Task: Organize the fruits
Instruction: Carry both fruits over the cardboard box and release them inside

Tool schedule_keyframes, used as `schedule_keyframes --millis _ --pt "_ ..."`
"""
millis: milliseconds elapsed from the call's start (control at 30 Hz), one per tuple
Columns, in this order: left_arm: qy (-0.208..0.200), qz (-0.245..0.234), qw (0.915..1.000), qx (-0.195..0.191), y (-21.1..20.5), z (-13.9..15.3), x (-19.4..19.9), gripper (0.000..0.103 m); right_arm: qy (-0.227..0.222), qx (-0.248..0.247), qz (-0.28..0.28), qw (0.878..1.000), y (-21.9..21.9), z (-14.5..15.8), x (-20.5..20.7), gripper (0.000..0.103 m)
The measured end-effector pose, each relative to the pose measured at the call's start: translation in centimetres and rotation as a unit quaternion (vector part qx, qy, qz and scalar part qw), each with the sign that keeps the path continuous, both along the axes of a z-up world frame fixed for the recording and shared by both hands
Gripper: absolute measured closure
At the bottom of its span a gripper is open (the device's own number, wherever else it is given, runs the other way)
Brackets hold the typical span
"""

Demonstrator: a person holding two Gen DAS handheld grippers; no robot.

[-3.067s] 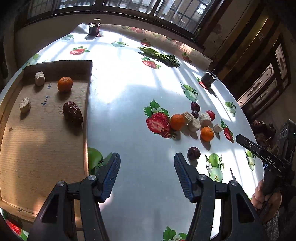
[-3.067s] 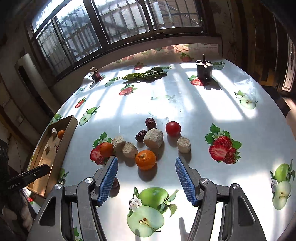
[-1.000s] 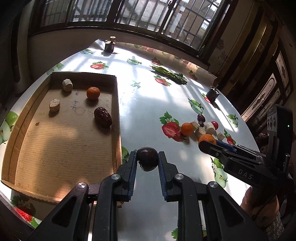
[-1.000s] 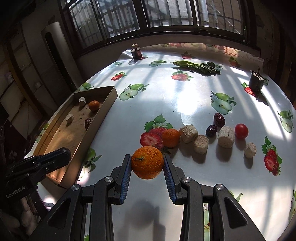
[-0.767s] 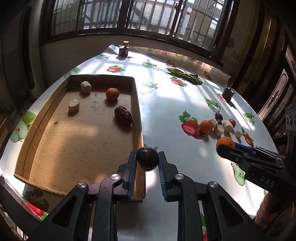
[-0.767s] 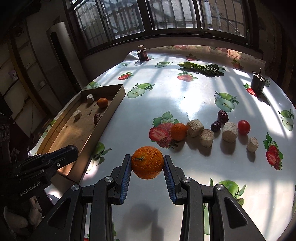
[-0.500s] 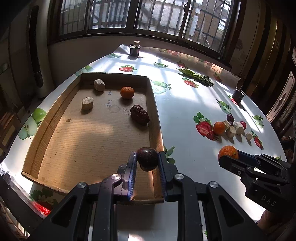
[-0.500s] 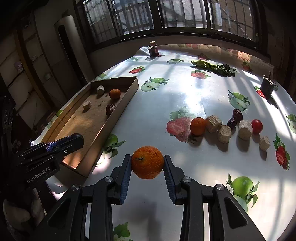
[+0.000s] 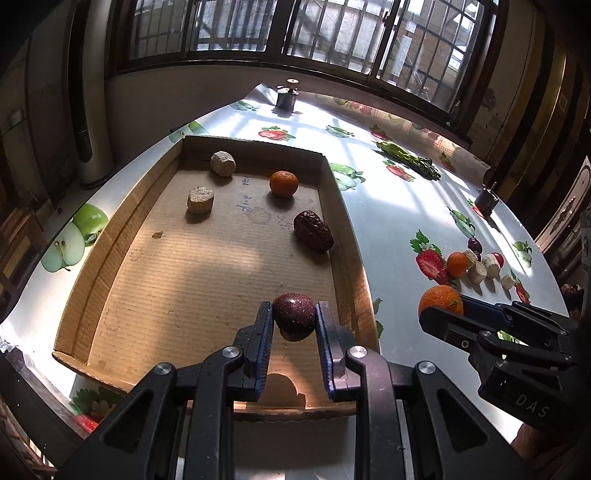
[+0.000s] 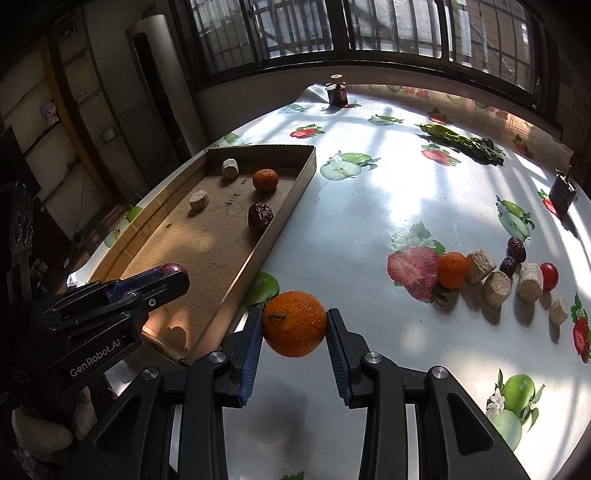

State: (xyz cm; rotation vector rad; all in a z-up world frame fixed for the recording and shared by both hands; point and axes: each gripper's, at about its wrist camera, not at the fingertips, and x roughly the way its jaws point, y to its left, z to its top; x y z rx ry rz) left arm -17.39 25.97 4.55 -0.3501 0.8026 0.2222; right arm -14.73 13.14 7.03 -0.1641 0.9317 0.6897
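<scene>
Orange point(image 10: 294, 323) clamped in right gripper point(image 10: 294, 332), plum, seemingly, point(image 9: 294, 315) in left gripper point(image 9: 294, 325)

Blue pads cover both flanks of the dark plum point(image 9: 294, 316) at lower centre of the left wrist view, and its underside is in shadow. At right, the orange point(image 9: 439, 300) sits half behind the right gripper point(image 9: 445, 314). The handwriting point(image 9: 243, 199) on the cardboard tray point(image 9: 343, 206) is too small to read. The window point(image 10: 369, 26) is cut off by the top edge.

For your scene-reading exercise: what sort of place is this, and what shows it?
Probably a home dining room: a table under a fruit-print oilcloth, barred windows behind, a plush toy on shelves.
</scene>
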Motion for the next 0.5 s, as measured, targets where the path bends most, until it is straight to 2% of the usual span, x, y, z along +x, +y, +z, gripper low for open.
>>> schedule_keyframes --millis 267,500 --pt "-0.012 0.042 0.999 -0.01 4.8 1.2 -0.7 0.081 -0.003 0.008 0.034 0.999 4.1 0.6 0.8 0.065" --pt "0.022 0.057 0.9981 -0.003 9.2 1.9 2.3 0.081 -0.011 -0.001 0.073 0.997 7.9 0.3 1.6 0.065"
